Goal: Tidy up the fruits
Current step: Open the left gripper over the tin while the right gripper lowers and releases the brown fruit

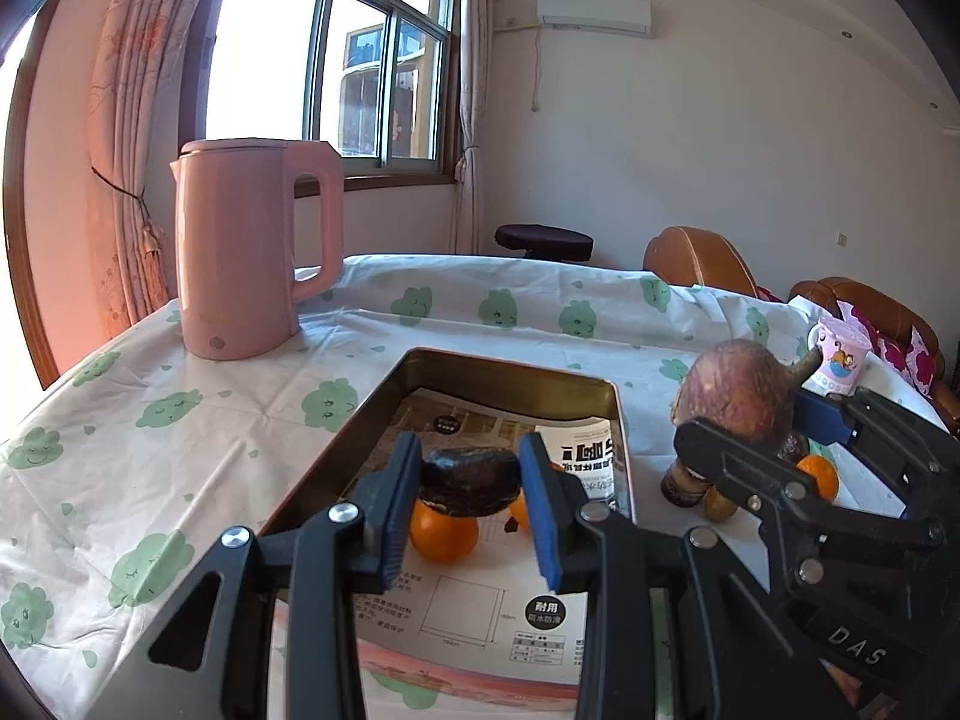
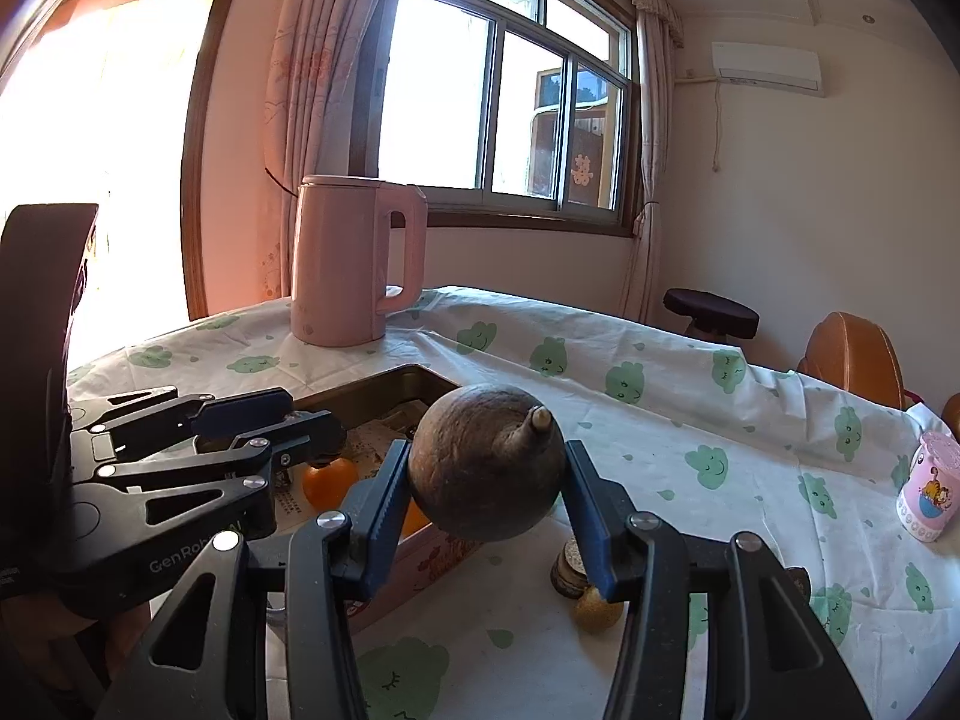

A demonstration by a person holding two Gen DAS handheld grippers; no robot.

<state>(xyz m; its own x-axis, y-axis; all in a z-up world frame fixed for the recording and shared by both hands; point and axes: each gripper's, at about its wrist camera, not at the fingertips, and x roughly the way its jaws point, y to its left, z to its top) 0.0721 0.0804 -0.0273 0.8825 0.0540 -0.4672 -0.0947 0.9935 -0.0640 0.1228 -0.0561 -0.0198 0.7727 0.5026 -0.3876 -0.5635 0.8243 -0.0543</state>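
Note:
My left gripper (image 1: 471, 483) is shut on a dark brown wrinkled fruit (image 1: 469, 480) and holds it above the metal tin tray (image 1: 516, 369). An orange (image 1: 444, 531) lies in the tray under it, with a second orange (image 1: 519, 509) partly hidden behind the right finger. My right gripper (image 2: 486, 483) is shut on a large round brown fruit with a stem (image 2: 486, 462), held above the table beside the tray's right edge (image 2: 420, 375). In the left wrist view this fruit (image 1: 741, 396) is at right. An orange (image 1: 819, 474), a small yellow-brown fruit (image 2: 595, 611) and a small brown item (image 2: 570, 570) lie on the table below it.
A pink kettle (image 1: 252, 252) stands on the table behind the tray at left. A pink cartoon cup (image 2: 927, 489) stands at the table's right side. The table has a white cloth with green prints (image 1: 180, 420). Brown chairs (image 1: 696, 258) and a dark stool (image 1: 543, 240) stand beyond it.

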